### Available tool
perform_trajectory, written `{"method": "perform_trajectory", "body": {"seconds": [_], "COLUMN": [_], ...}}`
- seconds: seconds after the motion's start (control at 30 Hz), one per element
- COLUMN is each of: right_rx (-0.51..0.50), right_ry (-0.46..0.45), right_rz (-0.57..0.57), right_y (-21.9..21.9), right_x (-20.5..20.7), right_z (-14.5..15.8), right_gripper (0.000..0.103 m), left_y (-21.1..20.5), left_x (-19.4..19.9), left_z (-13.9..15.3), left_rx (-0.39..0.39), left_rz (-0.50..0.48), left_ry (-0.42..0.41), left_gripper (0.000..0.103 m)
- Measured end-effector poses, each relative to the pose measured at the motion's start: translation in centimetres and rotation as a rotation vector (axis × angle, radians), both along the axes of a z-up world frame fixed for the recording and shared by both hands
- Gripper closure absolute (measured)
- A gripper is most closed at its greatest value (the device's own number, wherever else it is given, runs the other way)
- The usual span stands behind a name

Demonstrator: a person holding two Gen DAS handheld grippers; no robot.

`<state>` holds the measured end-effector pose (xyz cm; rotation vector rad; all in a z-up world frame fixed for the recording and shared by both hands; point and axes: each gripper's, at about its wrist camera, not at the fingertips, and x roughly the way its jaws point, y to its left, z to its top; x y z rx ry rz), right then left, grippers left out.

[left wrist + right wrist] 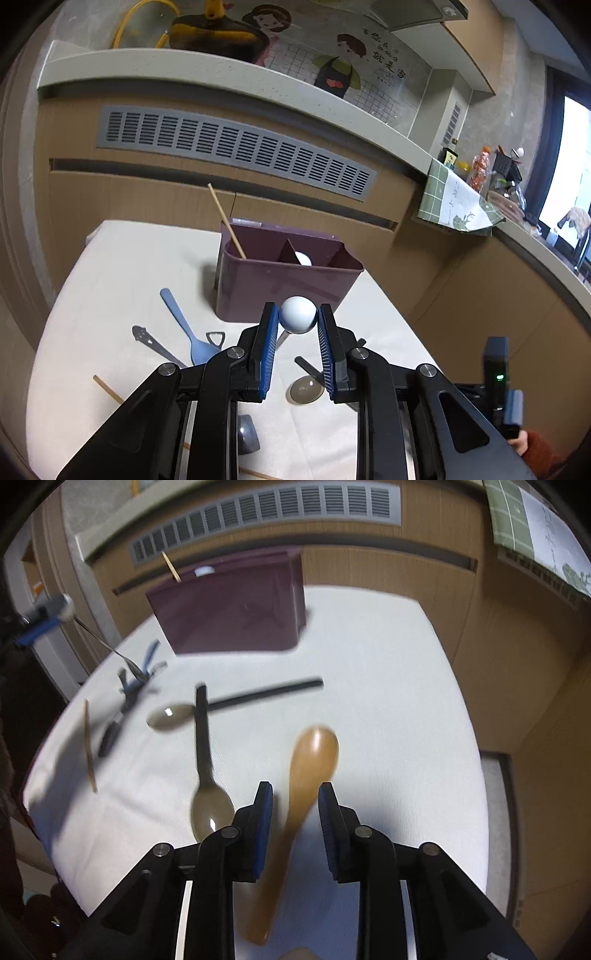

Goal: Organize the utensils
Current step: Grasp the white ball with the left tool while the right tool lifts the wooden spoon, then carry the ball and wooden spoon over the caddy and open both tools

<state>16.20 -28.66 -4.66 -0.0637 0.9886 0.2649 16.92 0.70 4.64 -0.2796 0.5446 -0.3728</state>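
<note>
Wooden spoon (314,760) lies between the right claw's (295,794) spread fingers.

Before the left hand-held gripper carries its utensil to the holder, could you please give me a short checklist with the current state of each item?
1. Left hand-held gripper pinches the white ball end of the metal utensil: ok.
2. Utensil clear of the table: cannot tell; in the right wrist view its metal tip hangs low among the lying utensils.
3. Purple holder upright, top open: ok.
4. Free compartment: ok; the chopstick stands in the left one, a white-tipped item in the middle.
5. Right hand-held gripper away from the holder: ok; it straddles the brown spoon, jaws apart.
</note>
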Motion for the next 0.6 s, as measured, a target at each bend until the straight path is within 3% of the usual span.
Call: {"method": "perform_trajectory", "body": {"seconds": [0.23, 0.33, 0.6], "right_rx": [-0.059, -0.074, -0.031], "right_ry": [-0.01, -0.011, -0.194], "right_rz": [-0.013, -0.039, -0.036], "right_y": [1.4, 1.7, 2.1], "right_x": [2.4, 3.5, 2.2], "right_z": [-0.3, 0.0, 3.8], "right_gripper": [0.069, 0.076, 0.076], "left_y": [0.6, 0.7, 0.8], "left_x": [0.0, -0.1, -0.3], "left_z": [-1.3, -1.5, -1.6], "left_rx": [-0.017, -0.003, -0.006], "left_rz": [0.01, 0.017, 0.027], "left_ry": [0.046, 0.057, 0.058], "left_gripper": [0.08, 0.08, 0.08]}}
